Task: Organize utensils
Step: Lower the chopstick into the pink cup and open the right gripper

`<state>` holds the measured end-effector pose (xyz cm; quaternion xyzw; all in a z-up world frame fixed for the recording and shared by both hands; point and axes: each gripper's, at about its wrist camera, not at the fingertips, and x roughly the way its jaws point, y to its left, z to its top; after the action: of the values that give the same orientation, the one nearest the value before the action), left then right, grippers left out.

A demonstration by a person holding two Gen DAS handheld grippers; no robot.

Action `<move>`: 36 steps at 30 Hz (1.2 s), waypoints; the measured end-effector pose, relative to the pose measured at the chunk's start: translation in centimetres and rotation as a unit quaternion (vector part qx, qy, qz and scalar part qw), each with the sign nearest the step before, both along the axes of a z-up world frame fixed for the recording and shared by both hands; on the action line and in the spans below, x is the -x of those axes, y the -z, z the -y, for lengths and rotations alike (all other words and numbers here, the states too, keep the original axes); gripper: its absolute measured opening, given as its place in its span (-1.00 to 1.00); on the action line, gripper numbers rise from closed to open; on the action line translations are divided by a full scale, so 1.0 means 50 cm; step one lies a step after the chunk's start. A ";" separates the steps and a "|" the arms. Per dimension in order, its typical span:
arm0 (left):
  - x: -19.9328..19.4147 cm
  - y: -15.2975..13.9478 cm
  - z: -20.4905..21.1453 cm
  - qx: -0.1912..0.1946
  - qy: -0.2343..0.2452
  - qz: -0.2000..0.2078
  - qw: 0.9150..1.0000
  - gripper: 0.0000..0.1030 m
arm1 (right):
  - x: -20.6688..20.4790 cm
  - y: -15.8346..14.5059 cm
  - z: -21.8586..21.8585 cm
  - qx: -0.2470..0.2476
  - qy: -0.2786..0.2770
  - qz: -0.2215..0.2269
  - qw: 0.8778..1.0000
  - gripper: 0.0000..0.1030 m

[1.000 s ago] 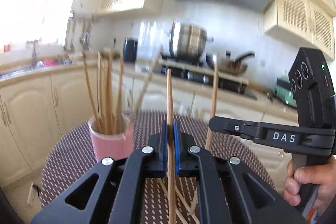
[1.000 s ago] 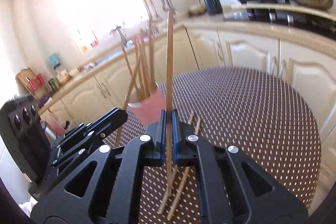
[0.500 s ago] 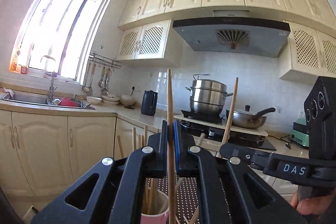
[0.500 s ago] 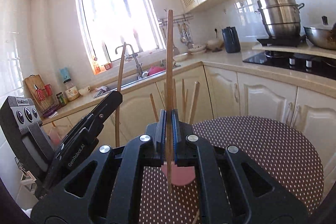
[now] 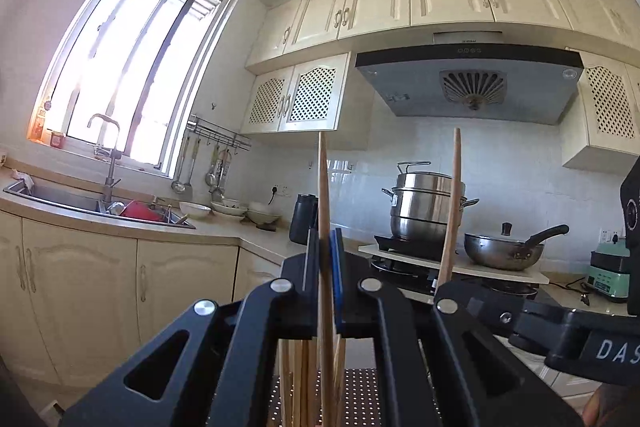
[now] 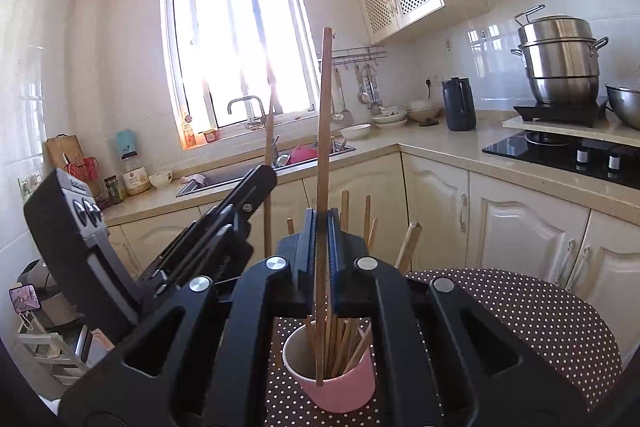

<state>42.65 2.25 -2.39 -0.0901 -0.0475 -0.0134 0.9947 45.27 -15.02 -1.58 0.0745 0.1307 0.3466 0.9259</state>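
Two tongs, left tongs (image 5: 325, 267) and right tongs (image 6: 322, 247), each clamp one upright wooden chopstick (image 6: 323, 147) above the pink cup (image 6: 338, 387) of chopsticks on the dotted tabletop (image 6: 520, 315). Delivery step: next, lower tips inside the rim, then release.

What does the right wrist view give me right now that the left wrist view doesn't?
Only the right wrist view shows the pink cup whole, with its open mouth, the chopsticks standing in it, and the lower end of the right gripper's chopstick in front of the cup's near rim. Only the left wrist view shows the range hood in full and the frying pan whole. Both show each gripper shut on one upright chopstick, the left gripper holding the other chopstick, plus the sink and the steel steamer pot.
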 end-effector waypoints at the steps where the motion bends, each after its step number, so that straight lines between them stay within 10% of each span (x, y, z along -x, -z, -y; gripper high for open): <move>1: -0.005 0.006 0.000 -0.001 0.000 -0.002 1.000 -0.89 | -0.002 -0.002 -0.001 0.000 -0.002 0.002 1.000 -0.89; 36: 0.068 0.118 -0.006 -0.052 0.006 -0.122 0.991 -0.87 | 0.043 0.132 -0.018 0.038 0.027 -0.047 0.998 -0.87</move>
<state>39.27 2.53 -8.30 -0.0396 0.0752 -0.0107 0.9963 43.11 -14.12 -8.19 0.0589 0.1849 0.3125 0.9299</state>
